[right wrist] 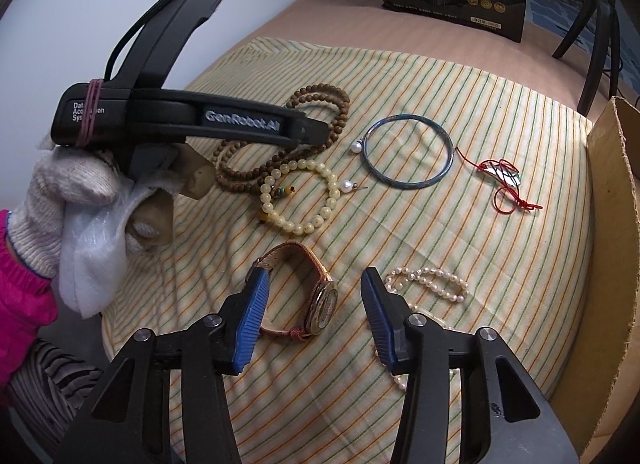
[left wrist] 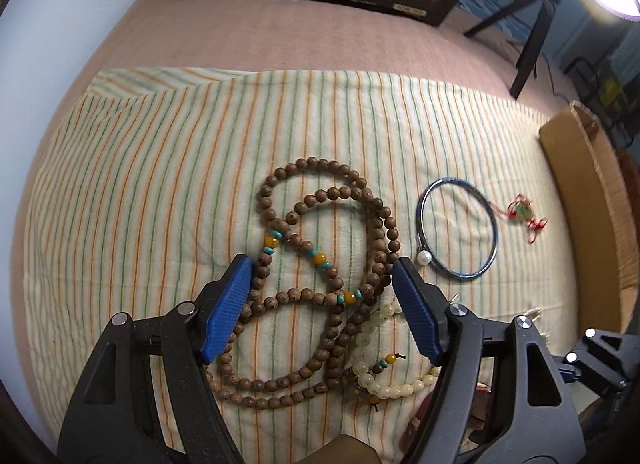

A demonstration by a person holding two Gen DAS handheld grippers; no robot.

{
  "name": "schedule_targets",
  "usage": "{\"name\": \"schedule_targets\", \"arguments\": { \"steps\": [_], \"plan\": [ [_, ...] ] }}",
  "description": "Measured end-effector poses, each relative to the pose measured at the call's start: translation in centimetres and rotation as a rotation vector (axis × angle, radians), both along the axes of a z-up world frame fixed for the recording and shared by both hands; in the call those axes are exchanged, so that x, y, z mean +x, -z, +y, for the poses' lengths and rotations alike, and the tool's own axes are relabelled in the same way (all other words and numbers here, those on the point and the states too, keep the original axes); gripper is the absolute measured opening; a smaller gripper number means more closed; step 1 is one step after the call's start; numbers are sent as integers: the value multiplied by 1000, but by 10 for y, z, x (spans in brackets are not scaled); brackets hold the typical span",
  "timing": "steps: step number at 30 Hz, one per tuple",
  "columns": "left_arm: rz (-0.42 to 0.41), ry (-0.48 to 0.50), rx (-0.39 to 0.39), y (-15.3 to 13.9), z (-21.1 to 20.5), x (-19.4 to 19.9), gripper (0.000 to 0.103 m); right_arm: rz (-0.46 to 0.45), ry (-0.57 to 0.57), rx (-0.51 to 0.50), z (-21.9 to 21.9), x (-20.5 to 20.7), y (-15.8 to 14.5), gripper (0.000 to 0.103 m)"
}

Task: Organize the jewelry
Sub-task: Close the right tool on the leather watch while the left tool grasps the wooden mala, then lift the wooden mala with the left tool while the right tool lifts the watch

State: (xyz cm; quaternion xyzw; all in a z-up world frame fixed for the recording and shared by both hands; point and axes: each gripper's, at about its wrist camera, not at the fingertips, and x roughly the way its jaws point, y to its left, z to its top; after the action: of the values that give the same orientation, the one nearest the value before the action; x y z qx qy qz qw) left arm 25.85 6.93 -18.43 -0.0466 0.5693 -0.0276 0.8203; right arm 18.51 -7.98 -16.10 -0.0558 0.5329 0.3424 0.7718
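Wooden beads [left wrist: 320, 276]: loops run lengthwise away from me
My left gripper [left wrist: 322, 282]: spread wide over them (empty)
My right gripper [right wrist: 314, 296]: released, straddling watch [right wrist: 308, 296]

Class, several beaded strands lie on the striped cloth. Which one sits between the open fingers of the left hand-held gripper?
The long brown wooden bead strand, looped, with orange and turquoise accent beads. The pale yellow bracelet lies beside it.

Pearl strand [right wrist: 426, 284] partly behind right gripper [right wrist: 314, 304]
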Motion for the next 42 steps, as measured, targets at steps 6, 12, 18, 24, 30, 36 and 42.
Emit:
{"name": "schedule_targets", "arguments": {
  "steps": [6,12,18,24,30,36,42],
  "plan": [
    [9,49,81,6,-16,4,76,4,-2,-9,4,4,8,46],
    [1,57,98,10,-21,7,76,8,-7,-12,9,8,12,44],
    [-13,45,105,9,-18,6,60,3,-18,-23,15,3,14,43],
    [-31,20,104,7,-4,4,34,-10,-40,-62,23,-6,25,33],
    [-42,-20,67,5,11,3,14,-26,-38,-102,28,-6,36,14],
    [-53,-41,35,0,19,-2,11,-45,-42,-98,25,-9,31,11],
    [-87,-73,12,-17,33,-12,11,-64,-26,-68,15,-17,12,10]
  ]
}}
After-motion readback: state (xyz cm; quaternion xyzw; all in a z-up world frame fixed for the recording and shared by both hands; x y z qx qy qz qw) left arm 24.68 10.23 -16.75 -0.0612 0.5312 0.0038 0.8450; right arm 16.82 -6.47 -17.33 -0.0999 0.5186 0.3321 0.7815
